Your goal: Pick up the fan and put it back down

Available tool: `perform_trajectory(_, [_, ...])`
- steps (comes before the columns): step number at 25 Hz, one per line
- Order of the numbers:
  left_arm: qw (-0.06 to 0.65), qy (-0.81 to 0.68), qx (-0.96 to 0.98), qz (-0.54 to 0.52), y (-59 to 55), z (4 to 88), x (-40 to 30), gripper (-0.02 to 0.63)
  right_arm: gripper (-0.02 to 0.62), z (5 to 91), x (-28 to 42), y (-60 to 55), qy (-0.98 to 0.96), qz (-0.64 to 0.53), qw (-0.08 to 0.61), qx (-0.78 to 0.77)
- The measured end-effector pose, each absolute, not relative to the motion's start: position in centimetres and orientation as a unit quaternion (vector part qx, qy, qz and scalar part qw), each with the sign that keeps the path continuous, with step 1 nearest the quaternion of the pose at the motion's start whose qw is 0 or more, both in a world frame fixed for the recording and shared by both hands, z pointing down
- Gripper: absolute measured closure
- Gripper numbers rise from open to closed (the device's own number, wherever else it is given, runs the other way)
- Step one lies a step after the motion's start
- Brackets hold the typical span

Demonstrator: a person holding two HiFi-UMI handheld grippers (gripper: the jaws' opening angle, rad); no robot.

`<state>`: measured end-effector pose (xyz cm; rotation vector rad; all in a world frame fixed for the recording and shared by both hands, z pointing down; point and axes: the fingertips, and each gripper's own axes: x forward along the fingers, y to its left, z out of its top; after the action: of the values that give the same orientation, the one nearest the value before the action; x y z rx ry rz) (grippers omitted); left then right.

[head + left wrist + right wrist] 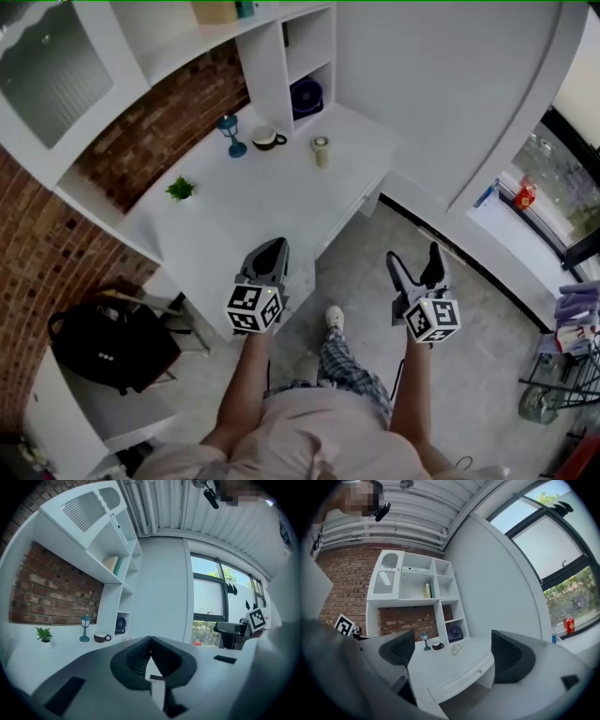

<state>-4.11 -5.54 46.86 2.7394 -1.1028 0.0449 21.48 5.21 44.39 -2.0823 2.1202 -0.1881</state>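
A small dark blue fan [306, 97] stands in the lowest cubby of the white shelf unit at the back of the white desk [253, 202]; it also shows as the fan [121, 624] and the fan [454, 633]. My left gripper [273, 249] is shut and empty, held over the desk's front edge, far from the fan. My right gripper [416, 263] is open and empty, held above the floor to the right of the desk.
On the desk stand a small potted plant [180, 189], a teal lamp figure [230, 136], a dark mug [267, 139] and a pale cup [321, 151]. A black bag [108, 344] lies on the floor at left. A window sill with bottles [525, 195] is at right.
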Motion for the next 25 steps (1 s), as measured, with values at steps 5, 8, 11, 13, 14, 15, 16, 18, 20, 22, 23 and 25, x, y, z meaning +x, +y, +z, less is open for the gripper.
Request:
perform_trajectory(5, [0.101,-0.411,0.906,0.01,-13.5,46.1,-1.5,0.578,0.095,43.2,24.4,-5.1,0.741,-0.068,0.07,-0.664])
perform_trajectory(8, [0.103,-0.43,0.897,0.006,-17.3,45.8,-0.1,0.578,0.095,43.0,25.6,-10.3,0.758,-0.072,0.063,-0.645])
perform_trajectory(11, [0.103,-0.447,0.888,0.007,-20.1,45.9,0.7,0.578,0.097,43.2,26.1,-14.4,0.774,-0.076,0.056,-0.626])
perform_trajectory(13, [0.102,-0.456,0.884,0.009,-21.5,46.1,0.9,0.578,0.097,43.4,26.3,-16.5,0.782,-0.079,0.055,-0.616])
perform_trajectory(14, [0.101,-0.46,0.882,0.011,-22.1,46.1,0.9,0.578,0.097,43.5,26.3,-17.5,0.784,-0.08,0.056,-0.613])
perform_trajectory(15, [0.101,-0.465,0.88,0.012,-22.6,46.2,0.8,0.578,0.097,43.5,26.2,-18.3,0.787,-0.083,0.056,-0.609])
perform_trajectory(16, [0.102,-0.47,0.877,0.014,-23.1,46.2,0.7,0.578,0.097,43.6,26.1,-19.0,0.789,-0.085,0.057,-0.606])
perform_trajectory(18, [0.103,-0.477,0.873,0.016,-24.0,46.1,0.5,0.578,0.097,43.6,25.8,-20.3,0.794,-0.088,0.056,-0.599])
perform_trajectory(20, [0.101,-0.48,0.871,0.017,-25.1,46.0,0.5,0.578,0.097,43.5,25.5,-21.6,0.797,-0.09,0.057,-0.595])
perform_trajectory(22, [0.099,-0.482,0.87,0.018,-26.1,45.9,0.6,0.578,0.097,43.5,25.2,-22.7,0.799,-0.091,0.057,-0.591])
perform_trajectory(23, [0.1,-0.482,0.87,0.018,-26.6,46.0,0.7,0.578,0.097,43.6,25.1,-23.2,0.8,-0.092,0.055,-0.59])
perform_trajectory(25, [0.104,-0.482,0.87,0.019,-27.6,46.3,1.1,0.578,0.097,43.8,24.9,-24.1,0.802,-0.097,0.051,-0.587])
